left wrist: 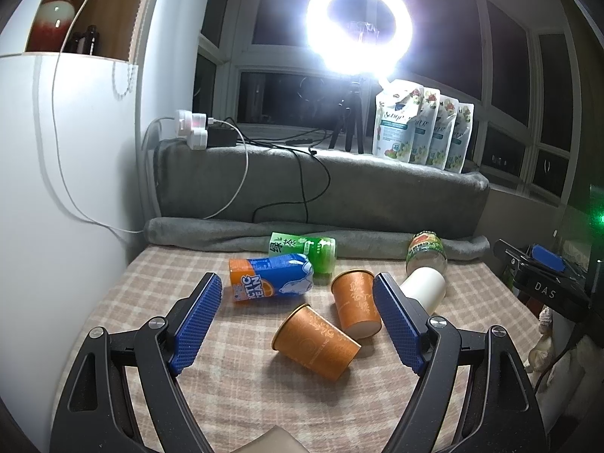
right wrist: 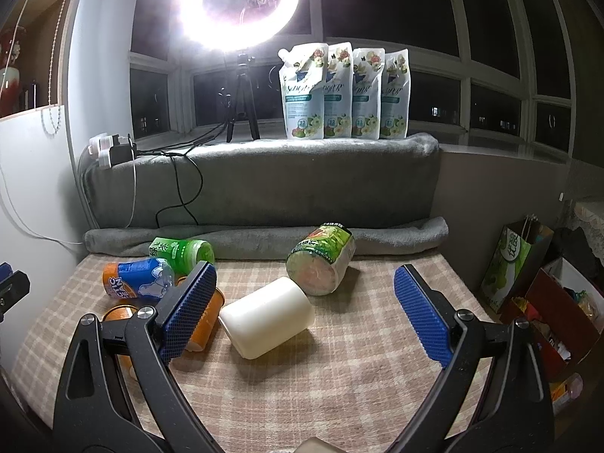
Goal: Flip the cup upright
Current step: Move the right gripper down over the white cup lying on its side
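Two orange paper cups lie on their sides on the checked cloth: the near one (left wrist: 316, 342) has its mouth to the left, the far one (left wrist: 355, 304) has its base toward me. A white cup (left wrist: 423, 287) lies on its side behind my right finger; it also shows in the right wrist view (right wrist: 266, 317). My left gripper (left wrist: 296, 317) is open and empty, above the orange cups. My right gripper (right wrist: 304, 311) is open and empty, with the white cup between its fingers' line of sight. The far orange cup (right wrist: 205, 321) shows partly behind a blue pad.
An orange-blue can (left wrist: 270, 278), a green tea bottle (left wrist: 304, 251) and a glass jar (left wrist: 426, 253) lie on the cloth (left wrist: 241, 370). A grey rolled blanket (left wrist: 241, 232) runs along the back. Pouches (left wrist: 422, 128) and a ring light (left wrist: 358, 24) stand on the sill. Bags (right wrist: 528, 287) sit at right.
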### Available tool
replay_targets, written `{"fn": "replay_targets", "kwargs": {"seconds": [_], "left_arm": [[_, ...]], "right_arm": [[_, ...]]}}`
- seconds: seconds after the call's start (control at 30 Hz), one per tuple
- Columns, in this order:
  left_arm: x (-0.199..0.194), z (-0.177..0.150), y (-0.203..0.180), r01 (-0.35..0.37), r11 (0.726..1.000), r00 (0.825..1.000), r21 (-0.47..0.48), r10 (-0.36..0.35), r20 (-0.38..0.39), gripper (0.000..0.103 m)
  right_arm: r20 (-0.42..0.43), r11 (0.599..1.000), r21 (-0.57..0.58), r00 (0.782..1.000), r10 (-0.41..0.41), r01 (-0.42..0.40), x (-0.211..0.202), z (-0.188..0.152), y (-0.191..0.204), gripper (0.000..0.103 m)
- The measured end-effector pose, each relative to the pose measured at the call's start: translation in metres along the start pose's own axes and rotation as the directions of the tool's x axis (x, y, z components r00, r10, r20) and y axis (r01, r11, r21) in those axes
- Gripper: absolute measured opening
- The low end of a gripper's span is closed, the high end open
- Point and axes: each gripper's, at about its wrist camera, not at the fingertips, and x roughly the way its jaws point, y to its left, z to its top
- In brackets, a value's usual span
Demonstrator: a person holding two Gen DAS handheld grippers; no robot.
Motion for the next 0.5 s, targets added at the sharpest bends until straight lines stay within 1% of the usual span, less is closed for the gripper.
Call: {"fn": "replay_targets", "kwargs": {"seconds": [0.07,0.23,0.4,0.5], "left_arm": [[0.001,0.000,0.001,0.000,1.000,1.000,-0.001,0.000,-0.003,0.082],[0.003,0.000,0.004,-0.001,1.000,1.000,-0.005,0.001,-0.015,0.082],[0.005,-0.002,0.007,-0.004,1.000,1.000,-0.008,0.004,-0.030,0.082],[0.006,-0.003,0.009,-0.005,1.000,0.999,-0.011,0.004,-0.043,0.082]], "right_arm": [[-0.017,1.000,0.003,1.000,0.001,-0.001,0.012,-0.005,0.002,0.097],[-0.060,1.000,0.014,0.998,0.019,-0.018,0.022,-0.007,0.001,0.097],[-0.150,0.996,0.075,0.986,0.068,-0.057,0.043,-0.010,-0.008,0.097],[-0.204,0.991,0.107,0.974,0.096,-0.075,0.060,-0.013,-0.010,0.097]]}}
